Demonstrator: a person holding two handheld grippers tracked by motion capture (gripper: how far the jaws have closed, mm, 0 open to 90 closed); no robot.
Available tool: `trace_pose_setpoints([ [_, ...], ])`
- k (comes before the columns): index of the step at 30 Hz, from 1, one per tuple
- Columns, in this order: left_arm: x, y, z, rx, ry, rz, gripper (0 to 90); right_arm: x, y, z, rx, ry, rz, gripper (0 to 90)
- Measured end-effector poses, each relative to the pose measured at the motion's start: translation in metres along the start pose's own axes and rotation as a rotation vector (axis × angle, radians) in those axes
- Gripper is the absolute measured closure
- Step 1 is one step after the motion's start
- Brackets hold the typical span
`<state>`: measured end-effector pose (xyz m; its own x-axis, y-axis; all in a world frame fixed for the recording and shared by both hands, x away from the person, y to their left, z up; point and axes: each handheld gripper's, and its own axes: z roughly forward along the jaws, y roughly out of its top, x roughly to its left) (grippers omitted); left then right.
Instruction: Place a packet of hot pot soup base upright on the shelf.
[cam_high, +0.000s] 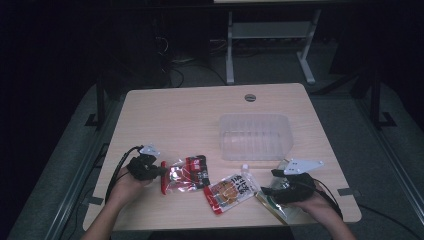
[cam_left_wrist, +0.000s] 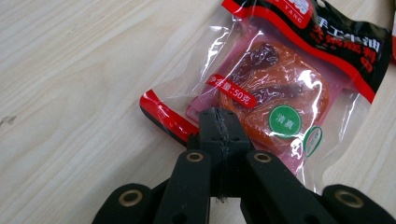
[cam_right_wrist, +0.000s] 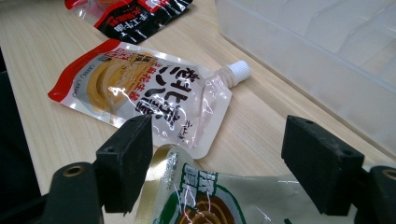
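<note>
Our left black two-jaw gripper (cam_high: 159, 171): grey three-cornered plate, brass-ringed pivot holes, trailing black cable | our right black two-jaw gripper (cam_high: 265, 192): same grey plate, blocky square pads (cam_right_wrist: 125, 161) with small screw holes | forearms bare, no sleeves

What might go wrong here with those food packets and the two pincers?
The left tool pinches only the thin sealed edge of the red and black packet, so the packet could slip out or tear if lifted. The right tool stands open over the green packet, which lies close to the spouted pouch; closing might nudge or catch that pouch too.
</note>
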<state>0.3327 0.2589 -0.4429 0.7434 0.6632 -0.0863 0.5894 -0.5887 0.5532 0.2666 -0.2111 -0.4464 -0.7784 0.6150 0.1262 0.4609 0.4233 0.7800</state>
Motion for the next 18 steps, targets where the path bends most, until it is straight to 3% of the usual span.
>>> trace_pose_setpoints([
  [11, 0.003, -0.002, 0.001, 0.018, 0.01, -0.001, 89.8, 0.003, 0.004, 0.002, 0.004, 0.005, 0.008, 24.1],
  [18, 0.004, -0.005, 0.004, 0.025, 0.011, -0.009, 89.9, 0.012, 0.022, 0.008, 0.021, 0.048, 0.018, 24.4],
])
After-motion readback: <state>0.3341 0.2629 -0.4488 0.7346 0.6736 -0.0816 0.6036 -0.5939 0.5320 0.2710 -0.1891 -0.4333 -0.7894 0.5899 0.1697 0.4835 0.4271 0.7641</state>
